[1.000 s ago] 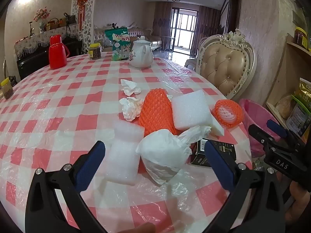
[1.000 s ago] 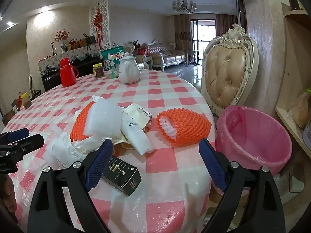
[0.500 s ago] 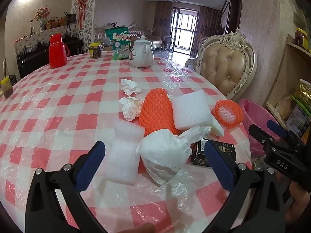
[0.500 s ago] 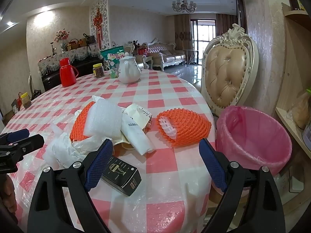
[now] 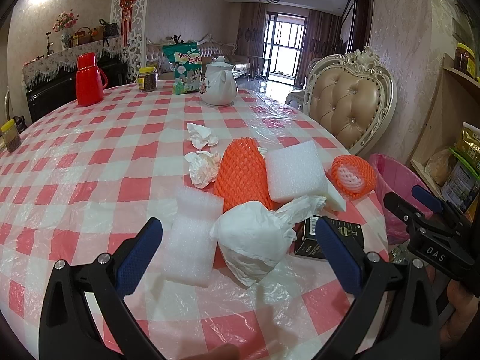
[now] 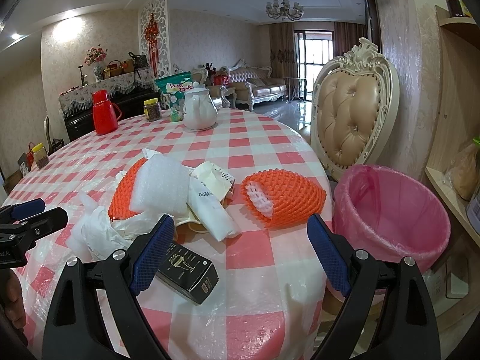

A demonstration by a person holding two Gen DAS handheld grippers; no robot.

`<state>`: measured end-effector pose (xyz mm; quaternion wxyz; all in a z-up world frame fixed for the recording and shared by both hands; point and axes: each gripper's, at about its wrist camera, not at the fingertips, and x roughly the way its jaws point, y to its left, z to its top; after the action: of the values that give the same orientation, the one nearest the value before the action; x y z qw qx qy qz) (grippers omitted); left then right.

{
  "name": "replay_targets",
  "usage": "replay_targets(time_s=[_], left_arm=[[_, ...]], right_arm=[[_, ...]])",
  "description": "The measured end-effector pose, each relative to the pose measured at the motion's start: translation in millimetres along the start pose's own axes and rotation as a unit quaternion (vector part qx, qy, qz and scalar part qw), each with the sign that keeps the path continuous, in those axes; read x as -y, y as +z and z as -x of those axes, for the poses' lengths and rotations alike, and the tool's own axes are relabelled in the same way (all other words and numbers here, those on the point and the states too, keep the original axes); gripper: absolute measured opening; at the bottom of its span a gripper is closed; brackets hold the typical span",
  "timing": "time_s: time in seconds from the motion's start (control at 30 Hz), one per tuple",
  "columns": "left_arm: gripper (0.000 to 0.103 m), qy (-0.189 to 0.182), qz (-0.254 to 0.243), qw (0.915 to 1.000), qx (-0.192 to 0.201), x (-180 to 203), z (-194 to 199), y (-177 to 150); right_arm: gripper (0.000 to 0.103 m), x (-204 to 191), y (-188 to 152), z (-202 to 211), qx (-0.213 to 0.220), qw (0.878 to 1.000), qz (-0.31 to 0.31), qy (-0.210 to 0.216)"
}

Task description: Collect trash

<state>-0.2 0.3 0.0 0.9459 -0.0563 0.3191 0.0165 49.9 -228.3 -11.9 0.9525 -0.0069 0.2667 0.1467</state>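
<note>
Trash was all still sitting on the worktop (image 5: 90, 156) at this point, nothing collected yet as far as I could tell. Left claw (image 5: 238, 250) was spread wide with nothing in it, hovering just short of the crumpled white bag (image 5: 255, 237) and the flat foam sheet (image 5: 192, 249) beside it. Right claw (image 6: 240, 250) was the same deal, wide open and holding nothing, with the little black box (image 6: 187, 273) right by its left finger. Further out from there: a big orange foam net (image 5: 241, 174) with a white foam block (image 5: 294, 171) leaning on it, two balled-up tissues (image 5: 202, 150) just past that, some white paper packaging (image 6: 210, 201), and a second orange net sleeve (image 6: 285, 198) near the worktop edge. The pink-lined bin (image 6: 390, 210) stood just beside that edge, below the worktop, next to the padded chair (image 6: 351, 120). Honestly nothing had changed over the last second: both claws sat in the same spots, equally wide, and no piece of the pile had budged. So I'd read it as a pause before the first grab, basically zero progress. My guess is the white bag was the obvious pick for the left and the box or the near net sleeve for the right, since that sleeve was closest to the bin. The teapot (image 5: 219, 85), red flask (image 5: 88, 79) and jars at the back didn't look like trash.
</note>
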Motion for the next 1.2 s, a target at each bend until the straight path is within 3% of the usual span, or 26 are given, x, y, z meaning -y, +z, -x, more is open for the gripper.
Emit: replay_targets(time_s=[1.2], left_arm=[[0.099,0.000,0.001,1.0000,0.000,0.0,0.1,-0.2]], right_arm=[[0.085,-0.2,1.6,0.3,-0.001,1.000,0.000,0.000]])
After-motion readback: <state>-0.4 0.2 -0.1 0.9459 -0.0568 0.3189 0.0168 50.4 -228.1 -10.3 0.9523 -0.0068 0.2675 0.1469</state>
